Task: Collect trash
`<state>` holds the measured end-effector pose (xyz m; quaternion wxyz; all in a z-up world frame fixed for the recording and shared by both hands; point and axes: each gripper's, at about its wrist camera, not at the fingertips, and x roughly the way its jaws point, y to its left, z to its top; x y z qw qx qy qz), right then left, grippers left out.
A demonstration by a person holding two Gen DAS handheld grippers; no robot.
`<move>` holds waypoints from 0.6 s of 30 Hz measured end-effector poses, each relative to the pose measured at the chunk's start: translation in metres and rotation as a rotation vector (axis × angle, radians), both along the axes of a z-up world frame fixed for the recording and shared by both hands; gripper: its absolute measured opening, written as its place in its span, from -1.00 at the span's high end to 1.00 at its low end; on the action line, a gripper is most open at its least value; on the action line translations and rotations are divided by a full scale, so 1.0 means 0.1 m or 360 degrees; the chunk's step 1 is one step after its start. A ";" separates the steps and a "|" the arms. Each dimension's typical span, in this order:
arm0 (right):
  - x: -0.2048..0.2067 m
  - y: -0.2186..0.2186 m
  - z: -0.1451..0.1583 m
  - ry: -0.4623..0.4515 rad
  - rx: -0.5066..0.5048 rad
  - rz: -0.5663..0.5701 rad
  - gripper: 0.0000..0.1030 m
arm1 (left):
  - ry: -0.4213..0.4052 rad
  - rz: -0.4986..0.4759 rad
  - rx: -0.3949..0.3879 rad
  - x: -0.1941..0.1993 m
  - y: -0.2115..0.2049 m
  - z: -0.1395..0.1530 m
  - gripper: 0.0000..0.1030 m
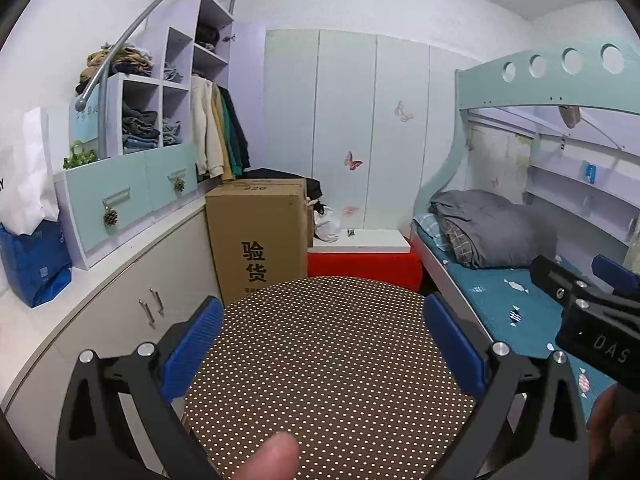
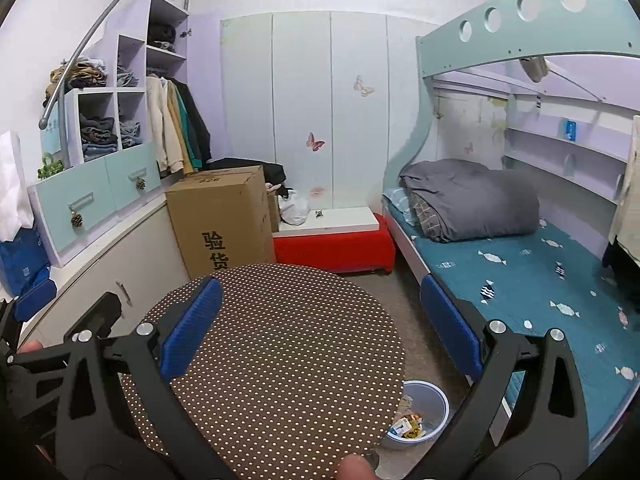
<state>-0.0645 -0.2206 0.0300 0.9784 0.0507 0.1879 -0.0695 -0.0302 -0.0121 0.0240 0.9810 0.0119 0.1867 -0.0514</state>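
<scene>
Both the left gripper (image 1: pixel 323 344) and the right gripper (image 2: pixel 320 326) are wide open and hold nothing. The bin (image 2: pixel 434 406), on the floor between table (image 2: pixel 280 360) and bed (image 2: pixel 540 280), contains some wrappers; collecting seems hardly begun.

My right gripper (image 2: pixel 320 320) hangs with its blue fingers (image 2: pixel 192 328) spread wide, nothing between them. Below me sits a round brown table (image 2: pixel 280 360) dotted with white, its top bare. Just past its right edge, on the floor, stands a pale bin (image 2: pixel 434 408) with wrappers (image 2: pixel 408 426) inside. My left gripper (image 2: pixel 28 312) shows at the left edge; I cannot tell how its jaws stand. A cardboard box (image 2: pixel 224 216) stands behind the table, a red bench (image 2: pixel 332 248) beside it, and a bed (image 2: pixel 520 280) on the right.
</scene>
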 end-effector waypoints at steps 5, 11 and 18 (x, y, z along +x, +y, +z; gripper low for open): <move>-0.04 -0.08 0.02 -0.0013 0.0013 -0.0020 -0.88 | -0.0006 -0.0038 0.0010 -0.02 -0.10 0.01 -0.91; -0.06 -0.14 0.02 -0.0027 0.0018 -0.0025 -0.88 | -0.0029 -0.0037 0.0032 -0.05 -0.18 0.03 -0.91; -0.05 -0.13 0.02 -0.0028 0.0026 -0.0020 -0.88 | -0.0035 -0.0034 0.0045 -0.05 -0.18 0.02 -0.91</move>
